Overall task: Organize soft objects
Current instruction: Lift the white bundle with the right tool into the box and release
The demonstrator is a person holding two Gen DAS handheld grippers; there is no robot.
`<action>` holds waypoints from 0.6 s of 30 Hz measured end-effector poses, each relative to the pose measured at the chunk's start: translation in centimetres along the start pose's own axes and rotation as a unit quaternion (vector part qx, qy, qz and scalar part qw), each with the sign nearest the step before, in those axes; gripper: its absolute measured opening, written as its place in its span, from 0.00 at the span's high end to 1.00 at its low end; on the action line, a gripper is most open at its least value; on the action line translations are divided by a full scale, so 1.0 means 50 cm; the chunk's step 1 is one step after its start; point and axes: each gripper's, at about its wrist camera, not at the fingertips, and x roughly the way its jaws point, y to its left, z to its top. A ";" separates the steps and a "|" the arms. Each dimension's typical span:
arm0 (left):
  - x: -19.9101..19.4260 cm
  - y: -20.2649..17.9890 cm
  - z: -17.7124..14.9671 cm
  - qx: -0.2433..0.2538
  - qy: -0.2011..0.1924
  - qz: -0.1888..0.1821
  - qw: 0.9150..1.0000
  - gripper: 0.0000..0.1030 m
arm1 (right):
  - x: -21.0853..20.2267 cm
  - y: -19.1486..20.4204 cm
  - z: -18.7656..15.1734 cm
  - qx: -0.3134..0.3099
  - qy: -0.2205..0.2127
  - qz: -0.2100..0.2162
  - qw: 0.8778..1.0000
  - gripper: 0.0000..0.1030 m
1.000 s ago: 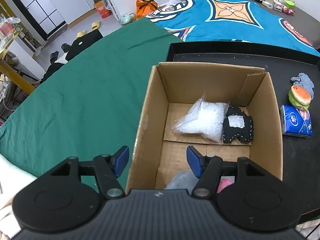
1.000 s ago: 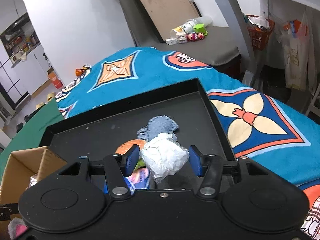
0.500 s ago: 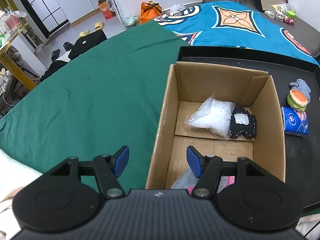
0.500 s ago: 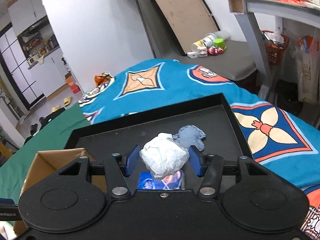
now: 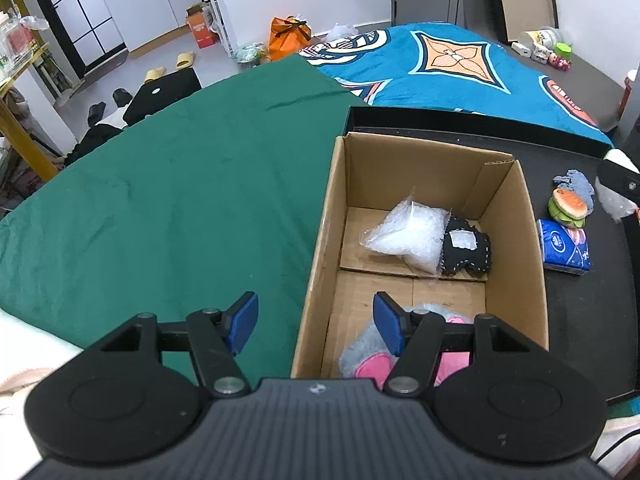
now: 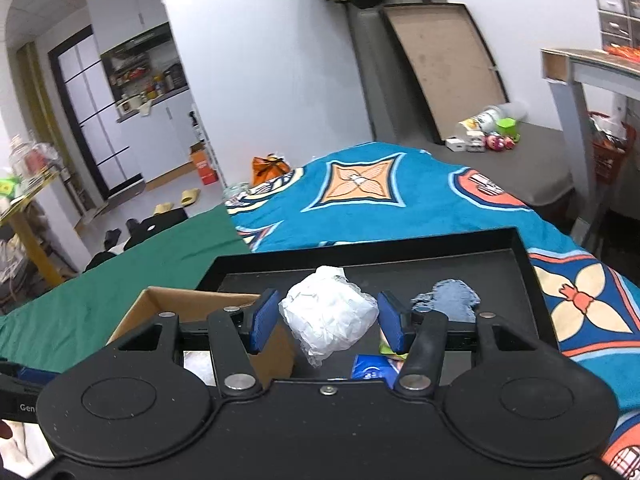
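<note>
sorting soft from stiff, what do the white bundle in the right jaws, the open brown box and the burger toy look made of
White crinkled bundle: looks like thin glossy plastic wrap over crumpled white filling, judging by the creases and shine. Open brown box: matte corrugated cardboard, with fluted cut edges and folded floor flaps. Burger-shaped toy: probably foam or soft rubber with a smooth painted bun; too small to tell for sure.

Left wrist view: steeply downward from close above the near-left corner of the cardboard box, green cloth to its left. Right wrist view: shallower, forward over the black tray toward the room's far wall. Shared: box, tray, blue patterned blanket, tissue pack, grey cloth.
</note>
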 end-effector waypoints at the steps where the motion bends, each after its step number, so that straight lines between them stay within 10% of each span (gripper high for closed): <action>1: -0.001 0.001 -0.002 0.000 0.000 -0.001 1.000 0.40 | 0.000 0.004 0.000 -0.004 0.000 0.003 1.000 0.49; 18: 0.017 0.047 -0.028 -0.025 -0.014 -0.061 0.998 0.47 | 0.007 0.137 -0.002 -0.072 0.014 0.070 0.995 0.48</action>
